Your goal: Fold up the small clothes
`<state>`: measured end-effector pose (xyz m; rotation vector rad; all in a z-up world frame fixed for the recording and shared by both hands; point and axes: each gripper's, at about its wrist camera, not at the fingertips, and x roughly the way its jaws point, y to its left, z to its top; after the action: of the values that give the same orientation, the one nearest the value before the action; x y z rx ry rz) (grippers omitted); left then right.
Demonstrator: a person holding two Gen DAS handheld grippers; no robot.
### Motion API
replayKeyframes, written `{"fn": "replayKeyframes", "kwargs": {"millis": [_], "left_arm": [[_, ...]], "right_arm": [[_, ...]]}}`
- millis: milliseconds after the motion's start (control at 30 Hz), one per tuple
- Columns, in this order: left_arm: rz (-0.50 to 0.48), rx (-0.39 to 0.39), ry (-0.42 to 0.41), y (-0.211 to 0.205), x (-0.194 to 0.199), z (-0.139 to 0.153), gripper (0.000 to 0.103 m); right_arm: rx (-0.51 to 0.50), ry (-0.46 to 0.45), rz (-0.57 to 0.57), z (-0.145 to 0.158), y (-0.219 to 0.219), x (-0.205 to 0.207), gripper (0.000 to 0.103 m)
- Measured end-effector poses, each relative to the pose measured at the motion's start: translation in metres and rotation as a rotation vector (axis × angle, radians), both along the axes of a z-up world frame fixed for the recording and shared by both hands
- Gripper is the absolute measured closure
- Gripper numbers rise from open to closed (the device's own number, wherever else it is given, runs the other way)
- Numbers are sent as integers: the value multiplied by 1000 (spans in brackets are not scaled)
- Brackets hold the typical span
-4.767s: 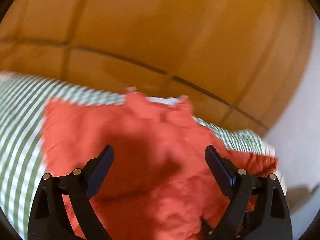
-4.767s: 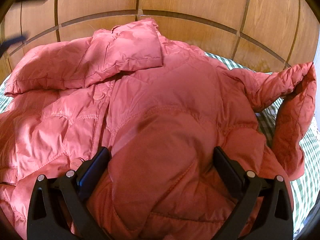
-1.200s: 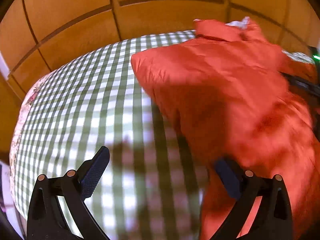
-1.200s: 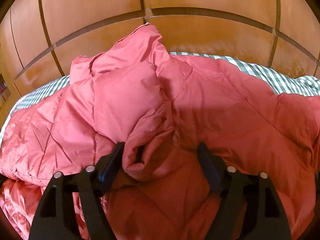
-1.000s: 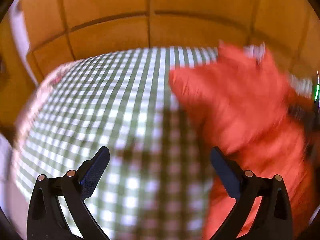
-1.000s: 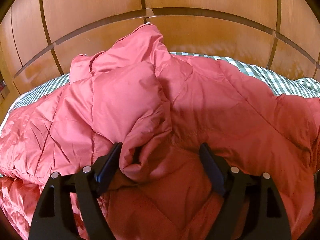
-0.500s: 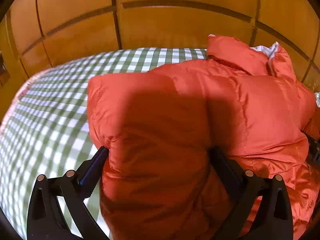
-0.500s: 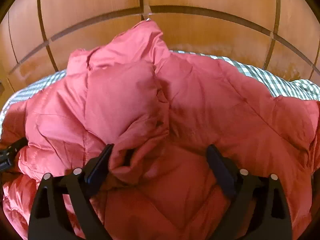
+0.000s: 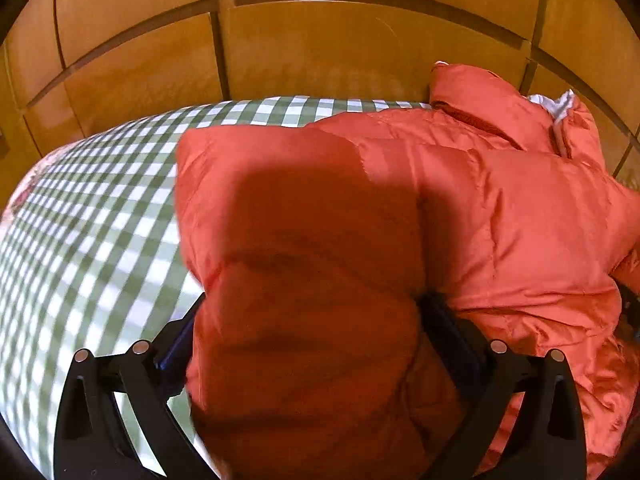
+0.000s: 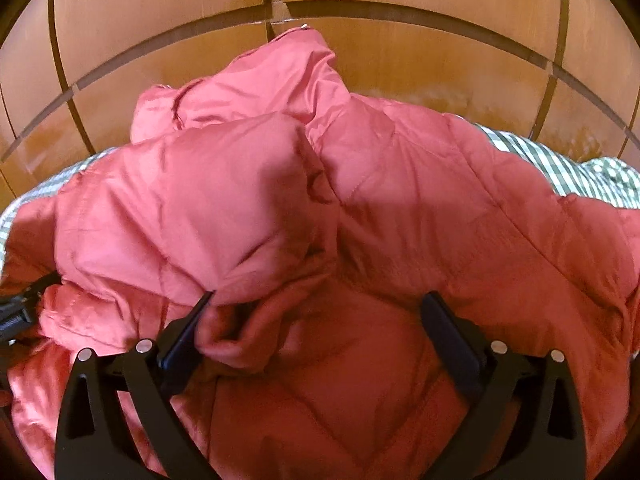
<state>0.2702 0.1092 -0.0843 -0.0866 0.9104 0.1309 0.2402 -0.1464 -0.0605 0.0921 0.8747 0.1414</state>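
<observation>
A red puffy jacket [image 9: 500, 216] lies bunched on a green-and-white checked cover [image 9: 100, 220]. My left gripper [image 9: 316, 336] stands wide at the jacket's left edge. A thick folded part of the jacket fills the gap between its fingers, which do not squeeze it. In the right wrist view the jacket [image 10: 400, 184] fills most of the picture. My right gripper [image 10: 316, 320] is over its near part and its jaws are opening. A loose fold rests against the left finger [image 10: 184, 340], clear of the right one. A sleeve-like flap [image 10: 192, 208] lies folded over the body.
Wooden wall panels [image 9: 320, 48] rise right behind the cover. The checked cover [image 10: 592, 176] shows bare to the left of the jacket and in a strip at the far right. White lining [image 9: 556, 108] shows at the collar. A black gripper part [image 10: 16, 312] pokes in at the left edge.
My left gripper swung from over the bare checked cover onto the jacket's left edge, and padding now sits between its fingers. My right gripper's jaws widened and let go of the fold they pinched.
</observation>
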Motion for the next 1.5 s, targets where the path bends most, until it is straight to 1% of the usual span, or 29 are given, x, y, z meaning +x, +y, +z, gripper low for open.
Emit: {"fn": "replayKeyframes", "kwargs": {"millis": [33, 67, 100, 133, 167, 200, 233, 300, 367, 400, 500, 567, 600, 667, 700, 733, 800, 933, 1000, 1133, 1167, 1267, 1300, 1333, 1367, 1400, 1433, 1467, 1500], "left_arm": [[0, -19, 11, -1, -7, 5, 4], [3, -39, 14, -2, -14, 9, 4], [13, -72, 10, -2, -23, 13, 4], [19, -98, 2, -1, -29, 16, 4], [24, -136, -19, -3, -40, 19, 4], [27, -158, -37, -6, -50, 20, 4], [21, -167, -50, -9, -57, 19, 4], [9, -138, -73, -20, -70, 16, 4], [-4, -132, -61, -24, -76, 11, 4], [-9, -133, -45, -25, -76, 7, 4], [-26, -147, -32, -22, -75, 1, 4], [-45, -125, -23, -19, -75, -4, 4], [-57, -109, -23, -19, -76, -6, 4], [-63, -113, -27, -18, -80, -7, 4], [-64, -114, -27, -17, -81, -7, 4], [-70, -114, -26, -16, -82, -7, 4], [-84, -118, -30, -14, -84, -7, 4], [-92, -142, -35, -10, -90, -8, 4], [-92, -139, -34, -11, -90, -7, 4], [-91, -140, -34, -10, -91, -7, 4], [-90, -144, -35, -10, -91, -7, 4], [-88, -146, -34, -10, -91, -7, 4], [-87, -145, -33, -10, -91, -7, 4], [-87, -143, -32, -10, -90, -7, 3], [-86, -142, -30, -11, -90, -7, 3], [-86, -140, -30, -11, -89, -7, 3], [-86, -141, -30, -11, -89, -7, 3], [-86, -143, -29, -11, -89, -8, 3], [-86, -147, -29, -11, -89, -8, 3]], "right_arm": [[81, -6, -2, 9, -11, -9, 4], [186, -26, -8, 21, -26, -23, 4], [244, -45, -19, 29, -37, -33, 4], [291, -74, -46, 38, -53, -47, 4], [315, -106, -89, 46, -69, -60, 4], [331, -130, -122, 50, -81, -70, 4], [365, -162, -177, 54, -100, -84, 4], [444, -180, -265, 53, -132, -104, 4], [543, -179, -342, 44, -161, -118, 4], [570, -171, -371, 40, -173, -121, 3], [592, -97, -538, 17, -223, -131, 3], [602, -119, -665, 7, -263, -146, 3], [583, -131, -721, 8, -277, -151, 3], [527, -151, -868, 9, -310, -169, 3], [501, -146, -944, 9, -327, -179, 2], [505, -136, -985, 9, -340, -187, 2], [585, -146, -978, 9, -354, -201, 2], [757, -154, -829, 11, -354, -211, 2], [845, -166, -780, 9, -355, -206, 2], [993, -171, -824, -2, -362, -187, 2], [1051, -169, -850, -8, -369, -181, 2], [1147, -144, -944, -24, -390, -170, 2], [1173, -139, -969, -29, -395, -169, 4], [1186, -134, -981, -33, -400, -169, 14], [1169, -102, -996, -36, -405, -166, 35], [1130, -64, -1003, -37, -409, -164, 53], [1097, -38, -1003, -37, -411, -162, 60], [1074, -32, -998, -35, -415, -162, 69], [1047, -38, -993, -32, -416, -163, 74]]}}
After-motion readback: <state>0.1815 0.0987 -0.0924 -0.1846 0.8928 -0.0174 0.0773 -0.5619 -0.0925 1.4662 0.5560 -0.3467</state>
